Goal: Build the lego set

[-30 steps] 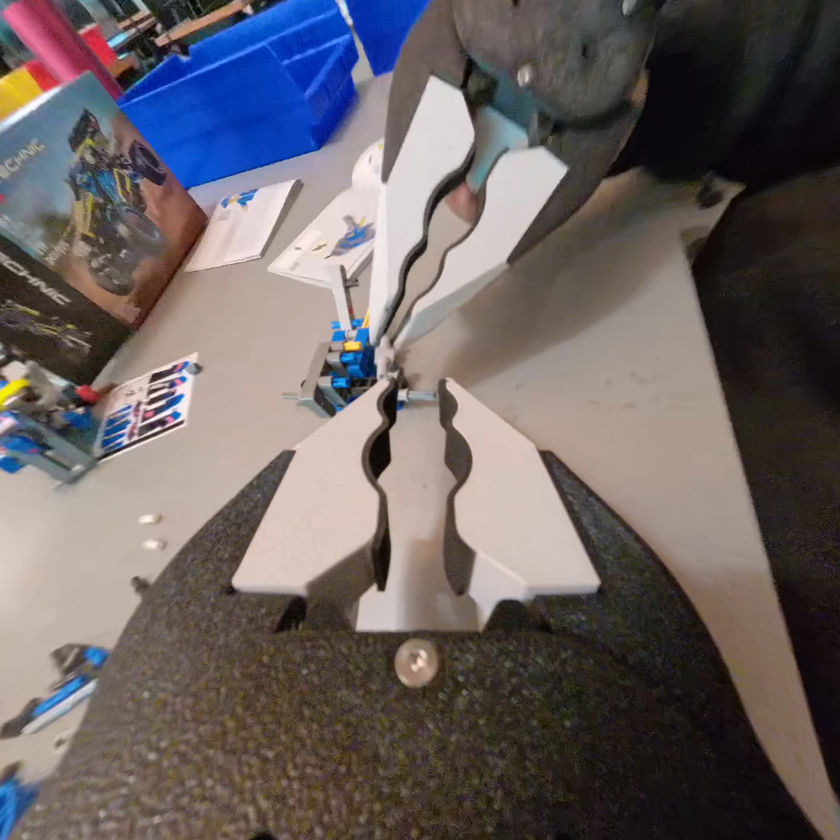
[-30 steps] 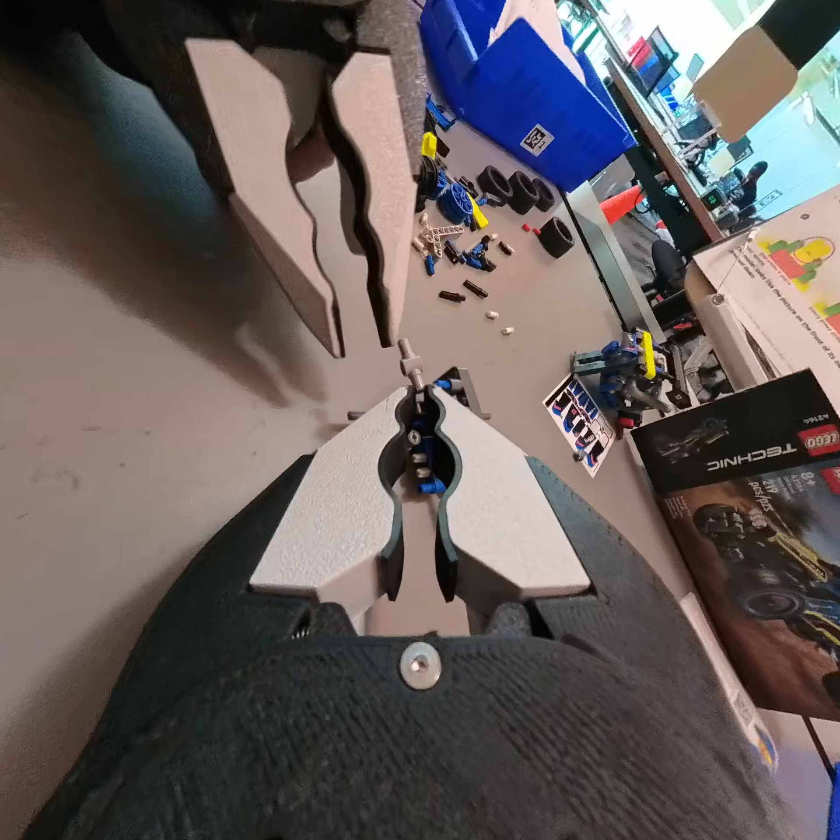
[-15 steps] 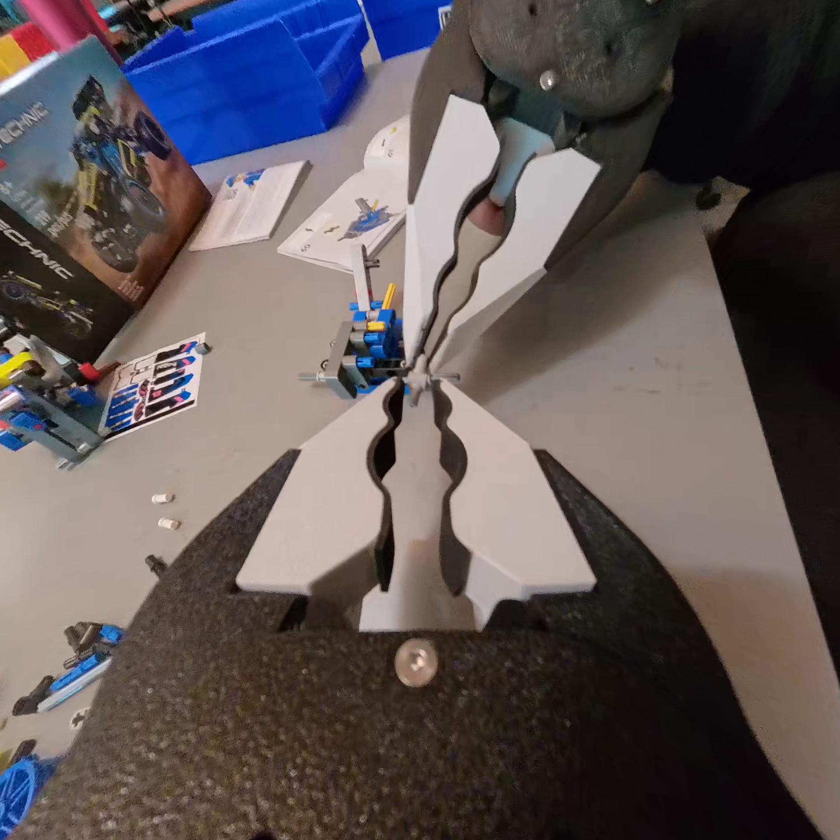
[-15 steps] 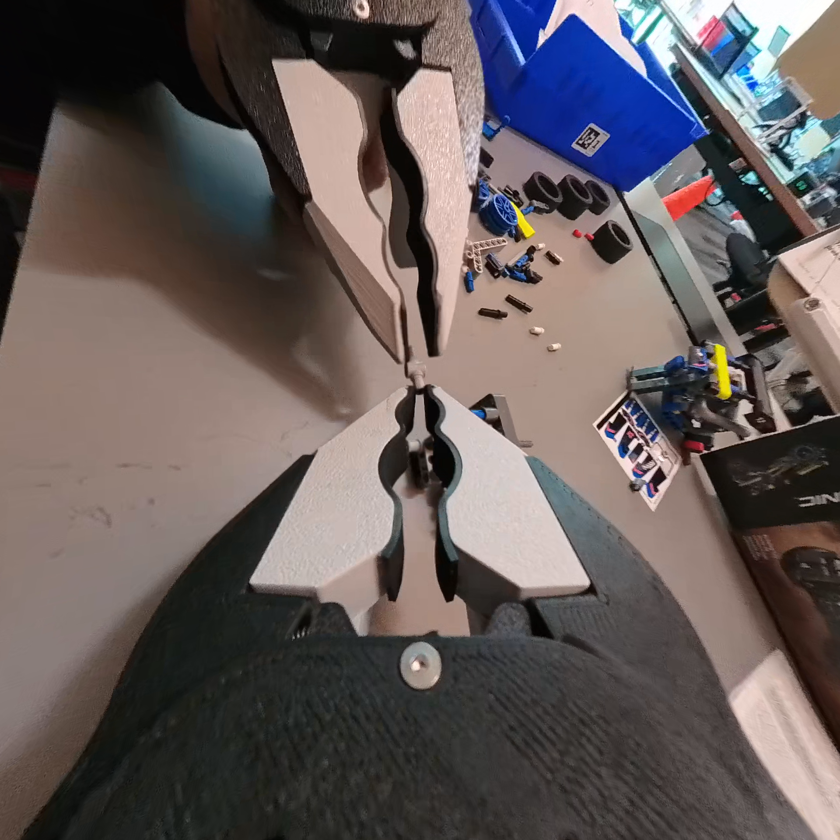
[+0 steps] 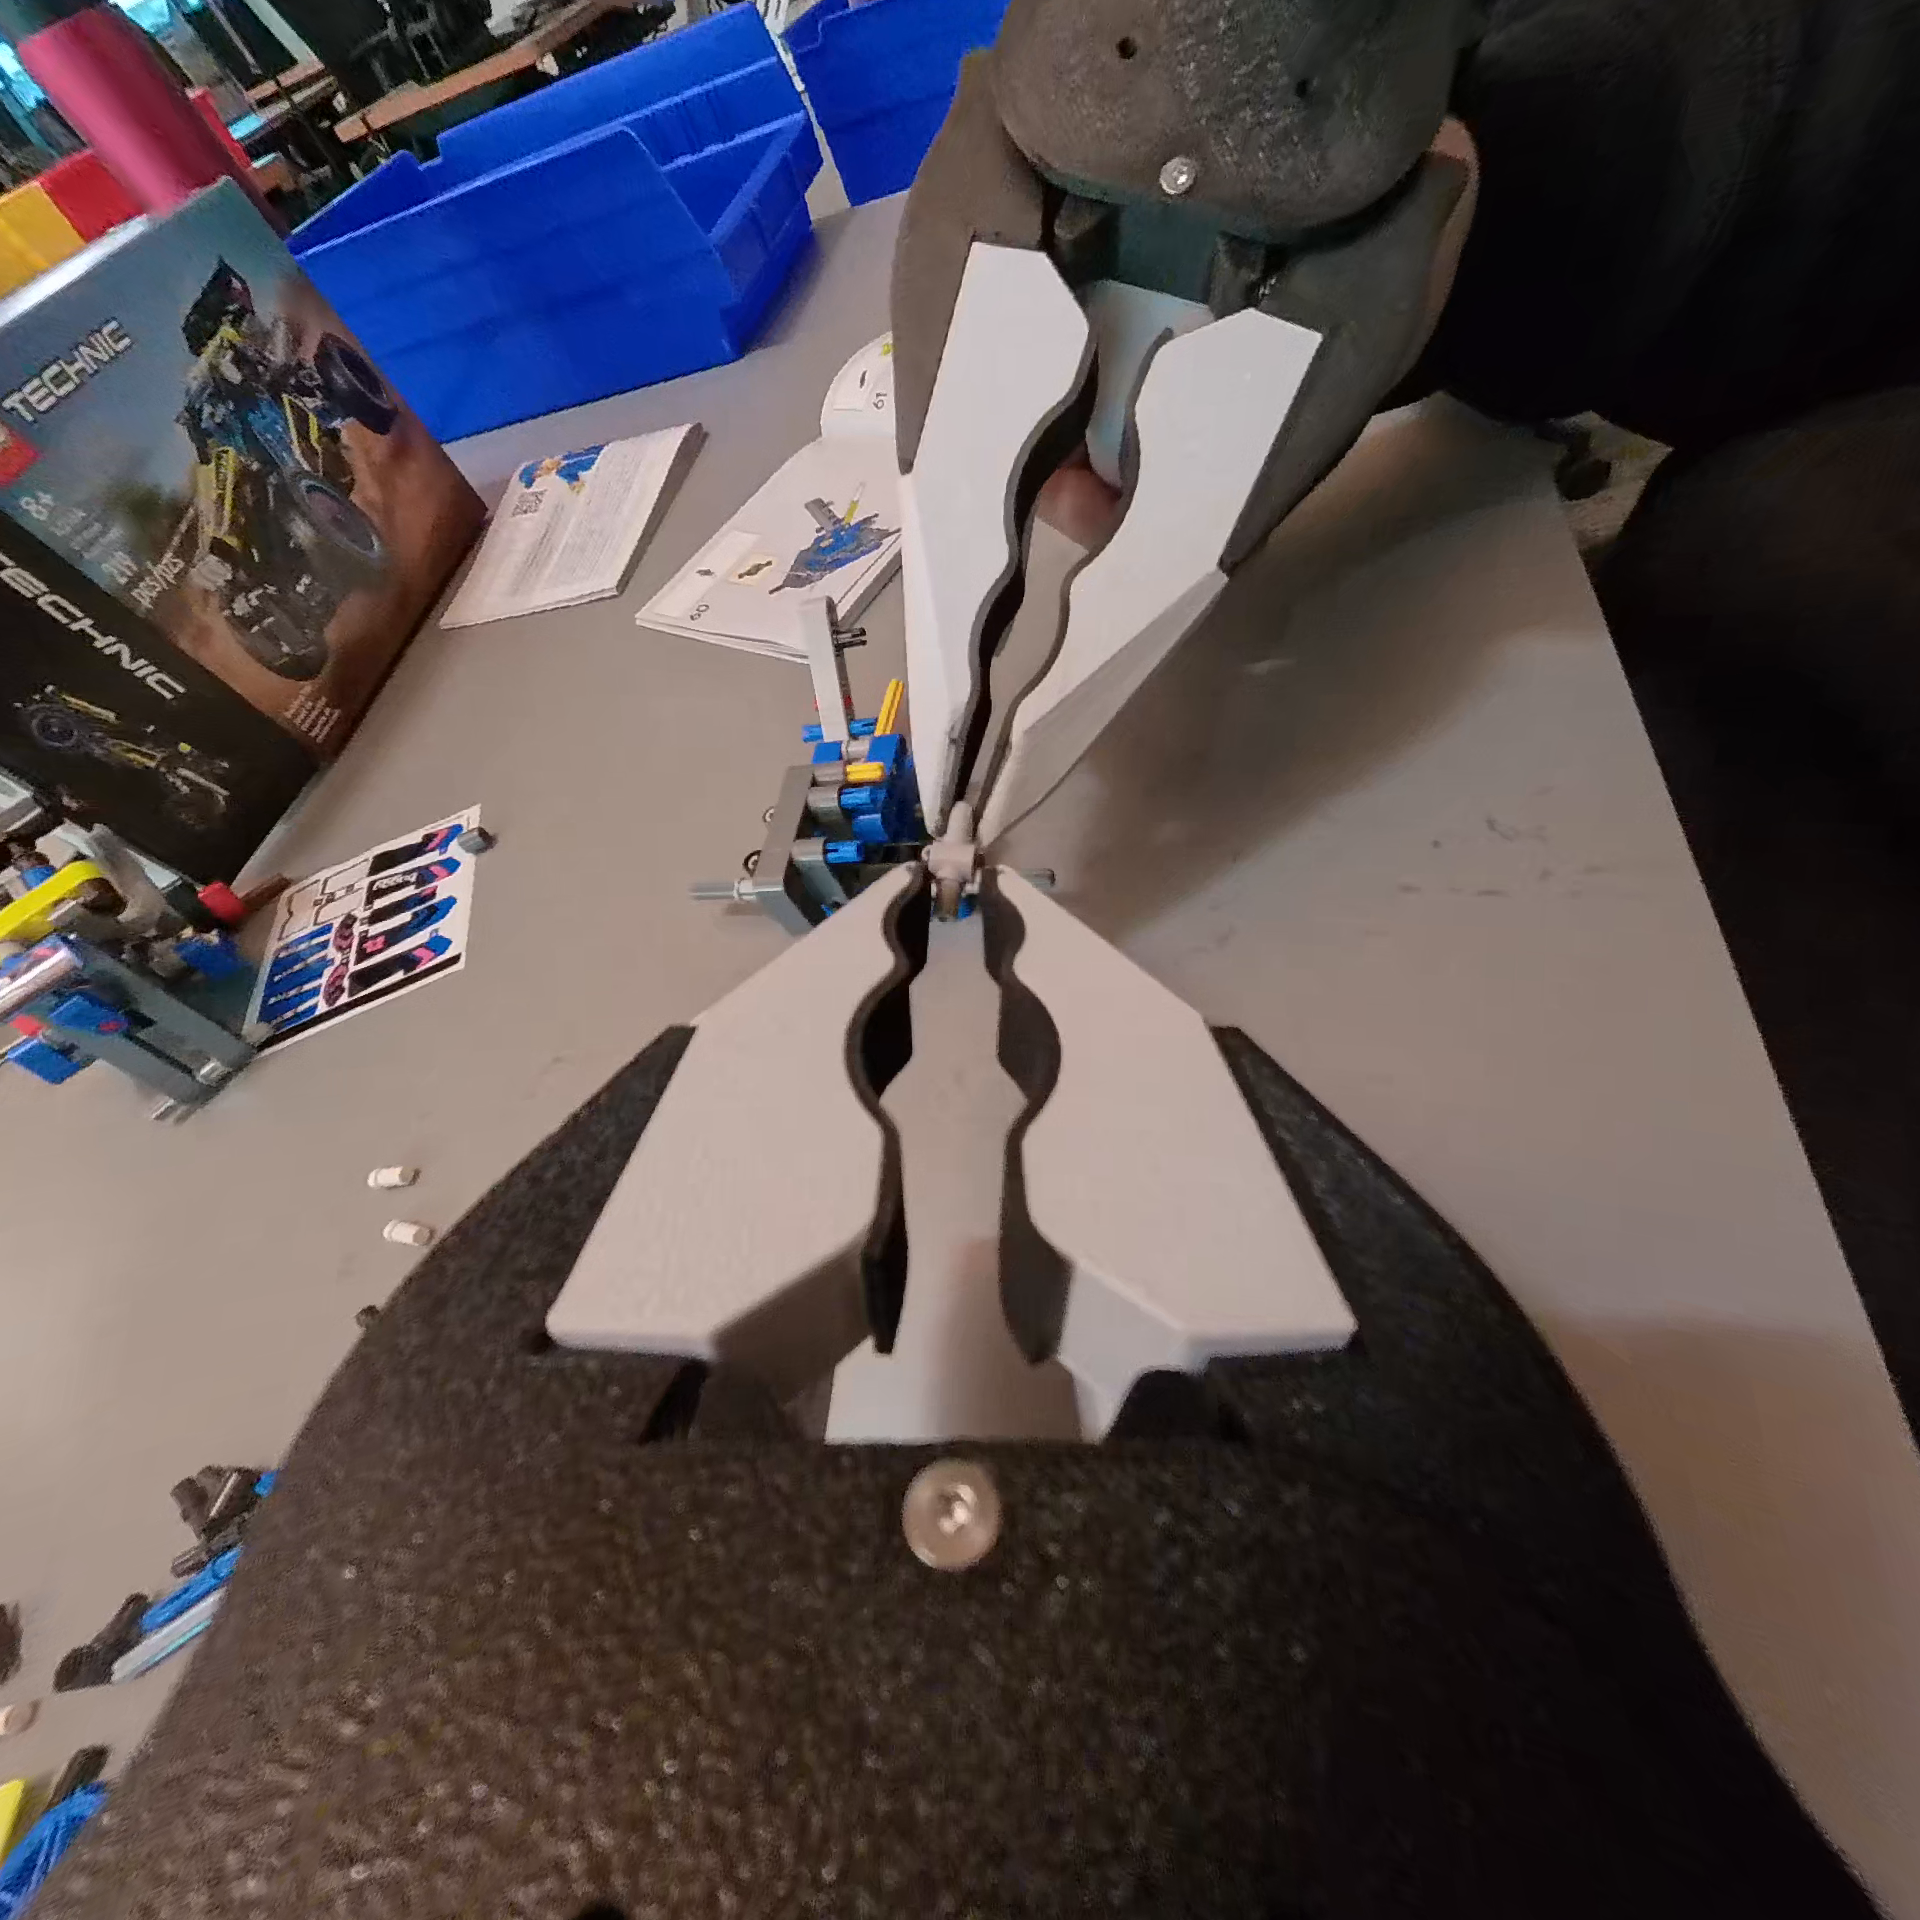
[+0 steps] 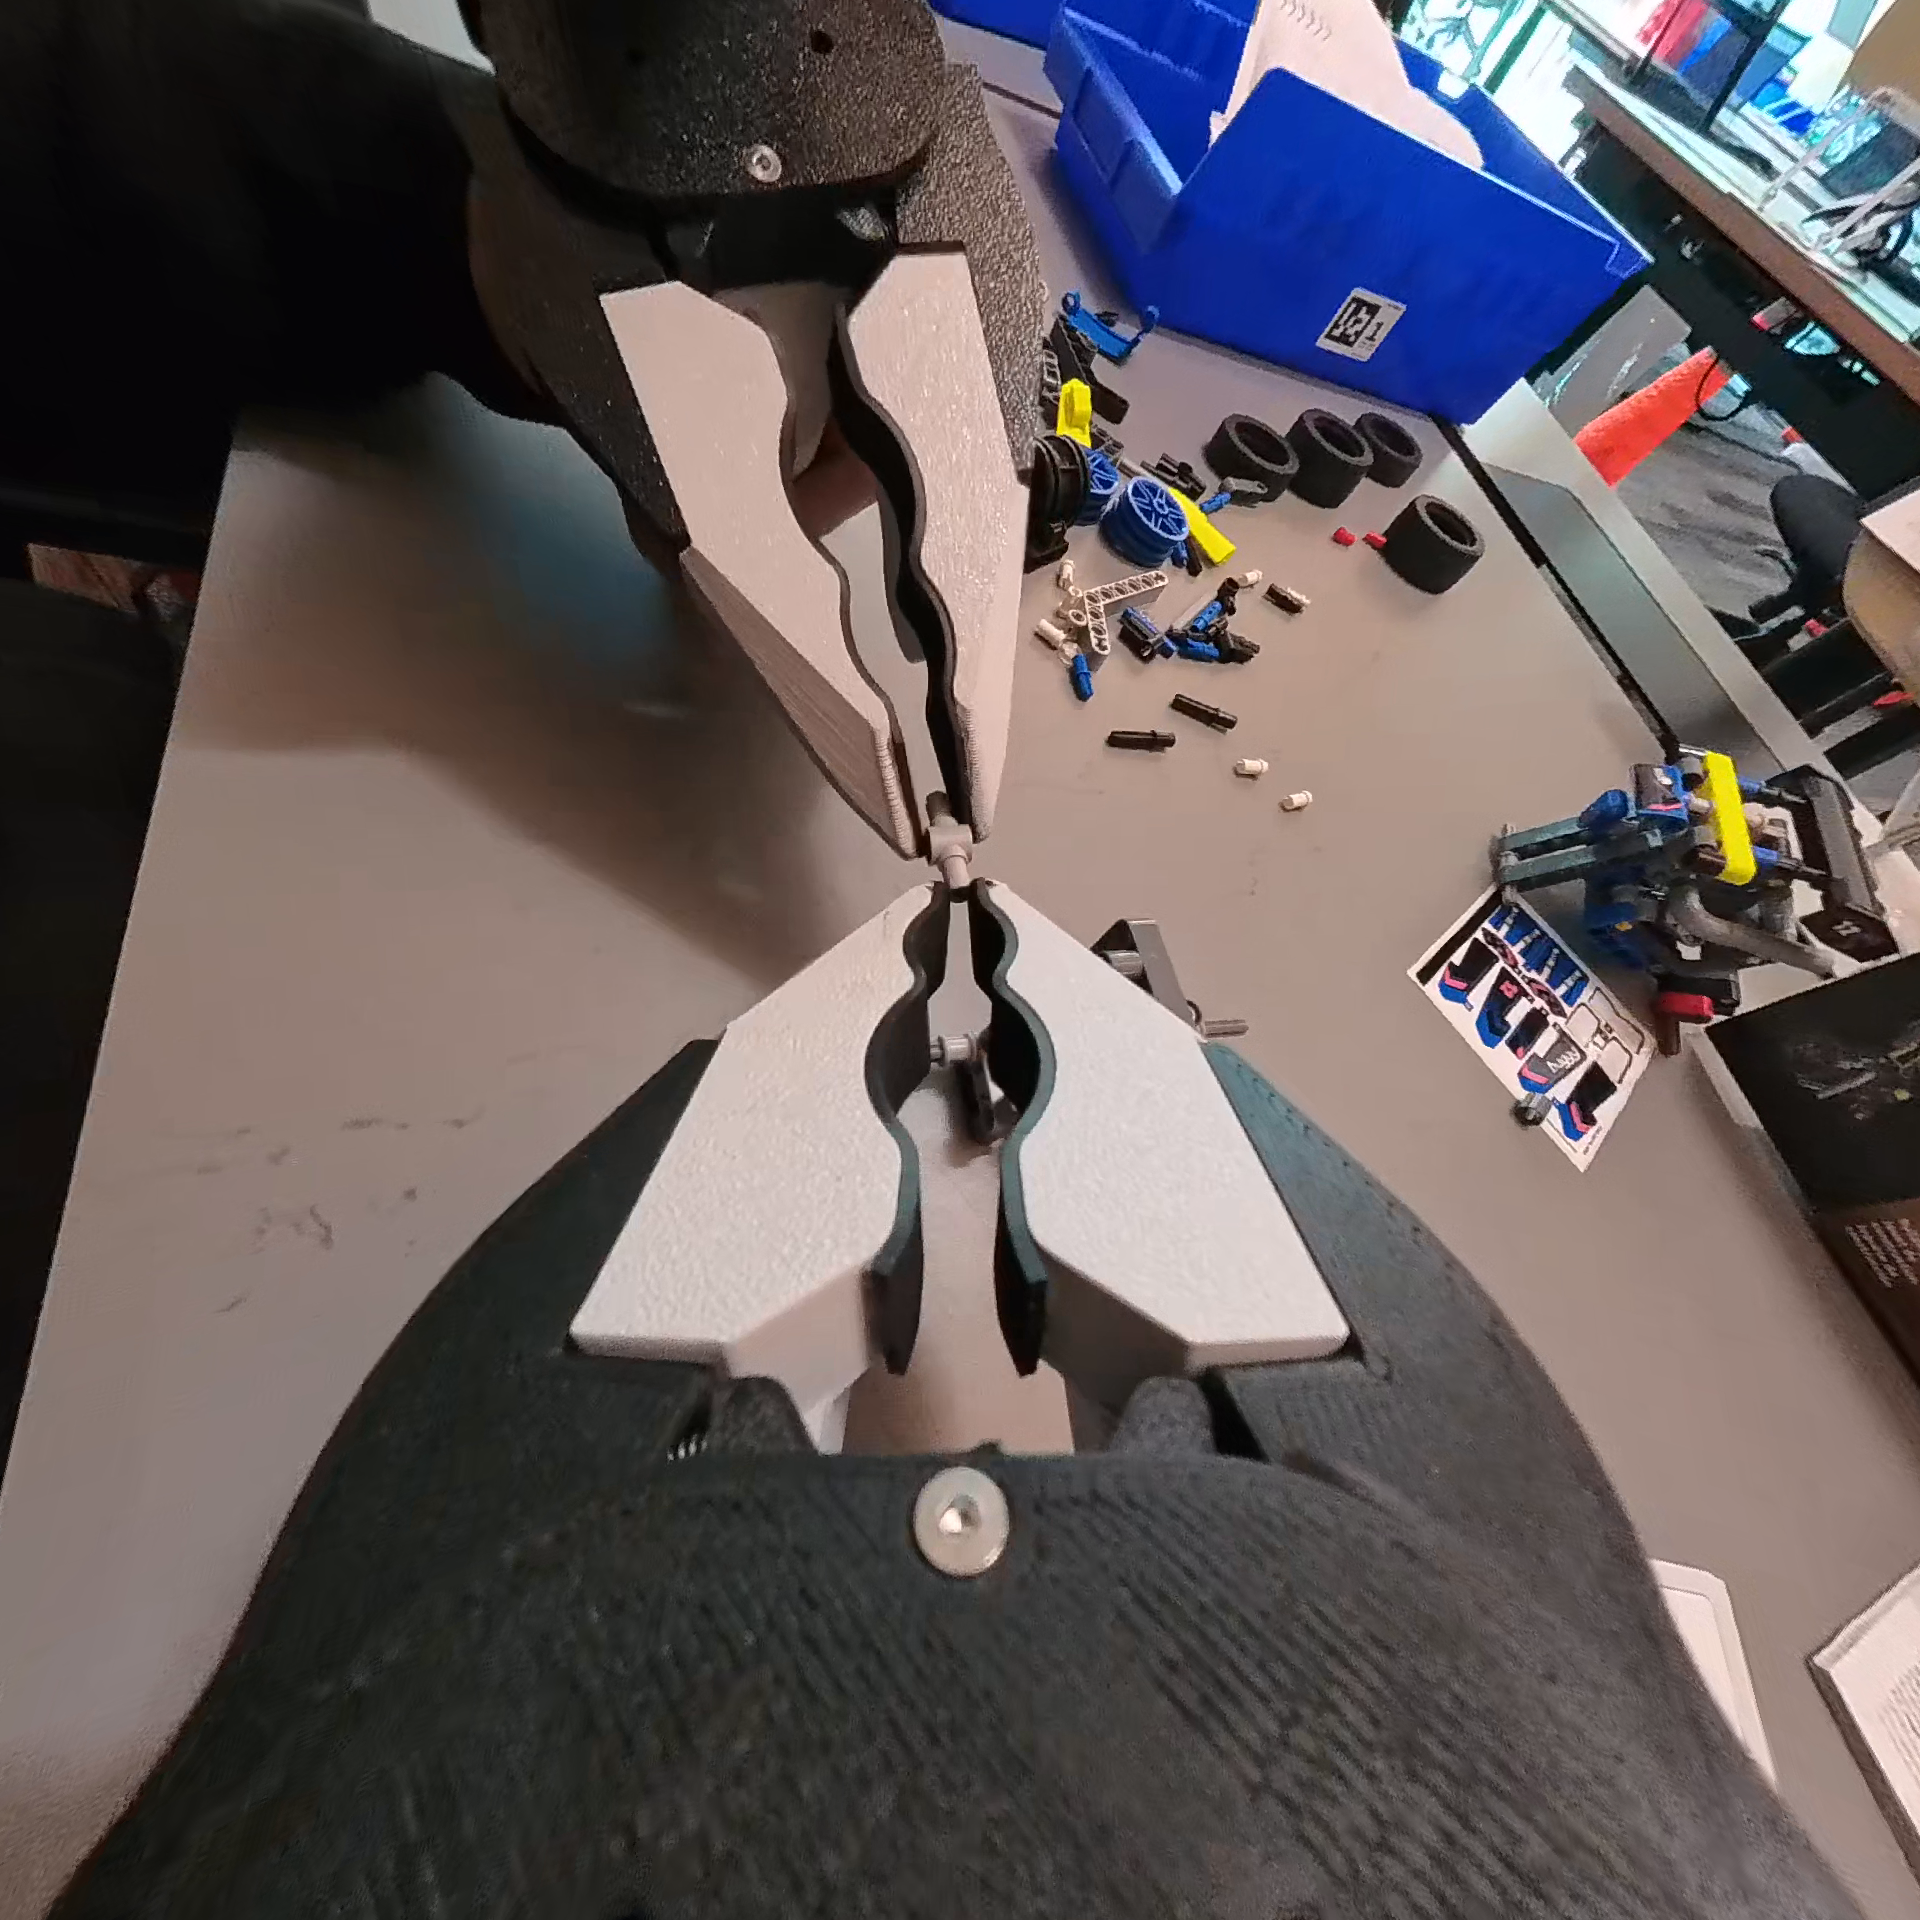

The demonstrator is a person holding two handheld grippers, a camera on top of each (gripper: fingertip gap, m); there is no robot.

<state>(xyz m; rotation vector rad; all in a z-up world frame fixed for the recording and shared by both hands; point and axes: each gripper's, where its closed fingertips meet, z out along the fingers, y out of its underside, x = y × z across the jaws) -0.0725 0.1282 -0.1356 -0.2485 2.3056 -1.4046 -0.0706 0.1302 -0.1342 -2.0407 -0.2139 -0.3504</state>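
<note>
Step in hand: fitting a small grey connector [image 5: 954,854] onto the subassembly [image 5: 831,821]. Right claw [image 6: 961,896] grips the subassembly; left claw [image 5: 951,894] pinches the connector. Next: press straight, aligned.

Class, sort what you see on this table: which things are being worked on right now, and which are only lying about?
In hand:
- left gripper, nipping the small grey connector
- right gripper, shut on the blue and grey sub-assembly

Lying about:
- four black tyres
- loose pins and beams
- sticker sheet
- second part-built assembly
- set box
- instruction booklets
- blue bins
</note>
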